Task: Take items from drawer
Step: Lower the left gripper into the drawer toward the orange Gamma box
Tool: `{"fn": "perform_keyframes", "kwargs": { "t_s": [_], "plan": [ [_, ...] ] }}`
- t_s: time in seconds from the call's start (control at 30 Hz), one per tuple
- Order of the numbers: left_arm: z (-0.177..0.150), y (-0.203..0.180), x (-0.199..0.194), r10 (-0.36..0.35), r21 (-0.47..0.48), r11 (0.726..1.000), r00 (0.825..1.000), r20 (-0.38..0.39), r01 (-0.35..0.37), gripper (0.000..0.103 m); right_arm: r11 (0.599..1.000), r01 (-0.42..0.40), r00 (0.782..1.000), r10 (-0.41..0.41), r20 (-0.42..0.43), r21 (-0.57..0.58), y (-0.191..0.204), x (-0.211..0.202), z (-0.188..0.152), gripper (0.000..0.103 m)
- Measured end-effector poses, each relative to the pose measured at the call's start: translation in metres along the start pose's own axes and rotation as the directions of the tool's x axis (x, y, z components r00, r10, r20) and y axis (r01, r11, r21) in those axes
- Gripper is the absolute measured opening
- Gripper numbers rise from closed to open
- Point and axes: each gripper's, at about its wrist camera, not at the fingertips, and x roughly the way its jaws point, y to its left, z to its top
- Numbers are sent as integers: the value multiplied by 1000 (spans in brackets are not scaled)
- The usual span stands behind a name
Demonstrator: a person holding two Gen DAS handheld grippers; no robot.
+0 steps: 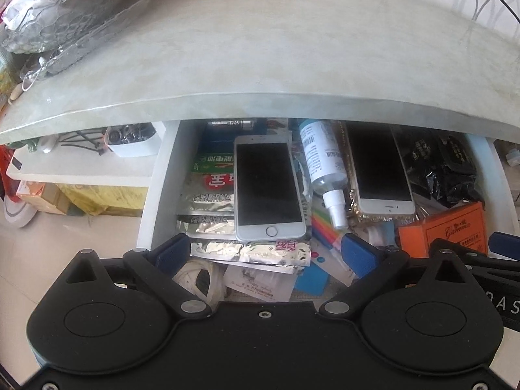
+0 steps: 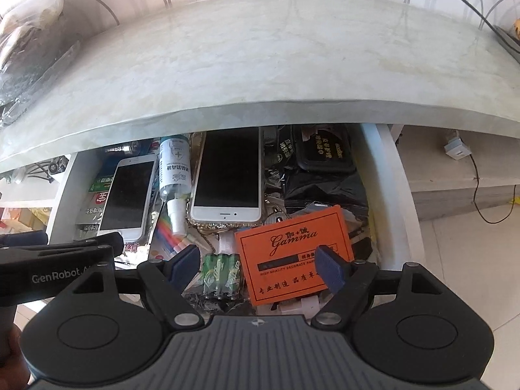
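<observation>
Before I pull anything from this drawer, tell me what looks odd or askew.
Nothing damaged or spilled. The clear spray bottle with white label lies on its side between the two white phones, and the orange cardboard box sits tilted atop loose clutter.

1. The left wrist view looks forward and down over its own gripper (image 1: 266, 253) into the left part of the open drawer (image 1: 162, 195), close above it.
2. The right wrist view faces the same way, close over the drawer's right part.
3. Both share the two phones (image 1: 268, 191) (image 2: 227, 175), the spray bottle (image 1: 321, 162) and the tabletop (image 1: 260, 58).
</observation>
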Motion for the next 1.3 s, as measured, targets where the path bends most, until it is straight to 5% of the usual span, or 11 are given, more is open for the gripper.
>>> {"fn": "perform_keyframes", "kwargs": {
  "t_s": [0.57,0.73,0.97,1.3],
  "plan": [
    [0,1,10,0,-16,1000,1000,-13,0,102,1000,-5,1000,5,28,23,2,3,0,81],
    [3,11,17,-21,-54,998,1000,-7,20,102,997,21,996,-27,90,68,-5,0,-2,89],
    [13,41,21,-98,-131,986,994,44,103,101,975,21,975,-69,210,219,-28,-7,-9,95],
    [14,34,30,-67,-84,994,995,70,73,101,937,-41,928,-92,360,347,-52,-13,-26,103]
  ]
}}
